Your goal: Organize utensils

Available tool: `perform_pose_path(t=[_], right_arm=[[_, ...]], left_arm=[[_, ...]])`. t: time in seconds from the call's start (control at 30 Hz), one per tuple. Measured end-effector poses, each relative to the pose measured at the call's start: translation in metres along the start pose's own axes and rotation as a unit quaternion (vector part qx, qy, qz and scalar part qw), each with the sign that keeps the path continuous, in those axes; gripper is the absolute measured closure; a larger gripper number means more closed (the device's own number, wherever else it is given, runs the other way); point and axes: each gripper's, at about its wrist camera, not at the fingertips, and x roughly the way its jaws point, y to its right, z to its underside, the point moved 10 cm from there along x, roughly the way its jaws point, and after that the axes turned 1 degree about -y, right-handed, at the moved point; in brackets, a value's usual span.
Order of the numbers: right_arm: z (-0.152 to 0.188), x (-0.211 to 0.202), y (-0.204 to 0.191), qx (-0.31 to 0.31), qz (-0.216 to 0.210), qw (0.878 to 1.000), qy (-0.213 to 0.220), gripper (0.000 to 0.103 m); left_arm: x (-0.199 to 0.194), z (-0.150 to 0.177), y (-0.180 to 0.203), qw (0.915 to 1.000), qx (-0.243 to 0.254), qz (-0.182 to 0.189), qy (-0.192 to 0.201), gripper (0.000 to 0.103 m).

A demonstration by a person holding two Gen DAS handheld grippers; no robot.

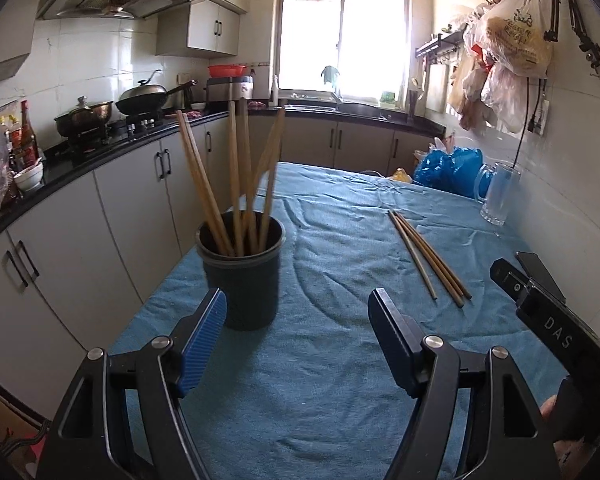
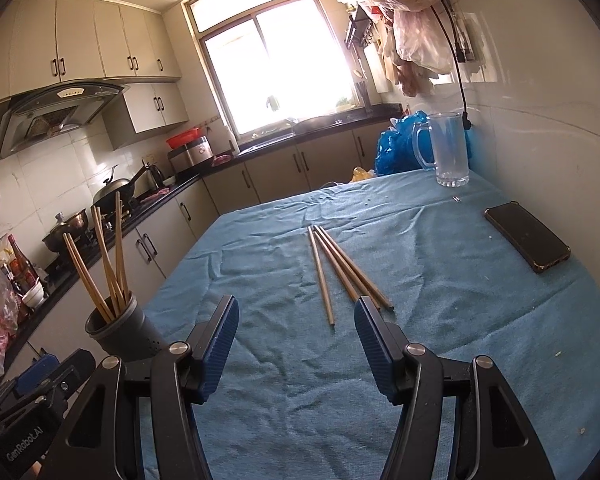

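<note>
A dark round holder (image 1: 242, 268) stands on the blue cloth near the table's left edge, with several wooden chopsticks (image 1: 236, 180) upright in it. Three loose chopsticks (image 1: 428, 256) lie on the cloth to its right. My left gripper (image 1: 296, 308) is open and empty, just in front of and right of the holder. In the right wrist view the loose chopsticks (image 2: 342, 270) lie just ahead of my right gripper (image 2: 296, 312), which is open and empty. The holder (image 2: 118, 330) is at that view's left.
A glass mug (image 2: 448, 148) and a blue plastic bag (image 2: 398, 144) stand at the table's far right by the wall. A black phone (image 2: 526, 242) lies at the right. The kitchen counter with pots (image 1: 88, 114) runs along the left.
</note>
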Motion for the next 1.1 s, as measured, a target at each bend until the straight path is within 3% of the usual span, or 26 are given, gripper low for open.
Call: perform_pose_path(t=[0.1,0.27,0.37,0.47,0.5,0.57,0.7,0.87,0.97,1.1], right_arm=[[-0.006,0.012,0.020,0.014,-0.010,0.999,-0.033,0.038],[-0.014,0.044,0.082,0.009,0.032,0.995,-0.091,0.039],[-0.015,0.068,0.106,-0.007,0.041,0.991,-0.126,0.058],[-0.010,0.096,0.111,-0.001,-0.001,0.985,-0.170,0.068],[-0.008,0.102,0.110,-0.003,-0.011,0.984,-0.179,0.068],[-0.003,0.117,0.102,-0.015,-0.037,0.978,-0.203,0.068],[0.005,0.134,0.095,-0.044,-0.041,0.973,-0.224,0.068],[0.018,0.144,0.092,-0.085,-0.023,0.967,-0.241,0.077],[0.021,0.146,0.095,-0.099,-0.007,0.965,-0.241,0.083],[0.020,0.152,0.094,-0.117,0.008,0.963,-0.243,0.084]], left_arm=[[0.008,-0.003,0.017,0.9994,0.016,0.027,-0.017,0.031],[0.043,-0.003,0.062,0.9921,0.037,0.090,-0.080,0.031],[0.074,-0.004,0.090,0.9875,0.047,0.106,-0.107,0.031],[0.112,-0.003,0.116,0.9813,0.057,0.122,-0.138,0.036],[0.123,-0.002,0.122,0.9793,0.056,0.124,-0.150,0.044],[0.145,0.000,0.131,0.9758,0.047,0.130,-0.170,0.049],[0.179,0.004,0.142,0.9736,0.051,0.126,-0.183,0.049],[0.207,0.010,0.158,0.9691,0.086,0.118,-0.199,0.049],[0.218,0.016,0.162,0.9658,0.099,0.110,-0.213,0.058],[0.228,0.014,0.166,0.9665,0.116,0.095,-0.208,0.060]])
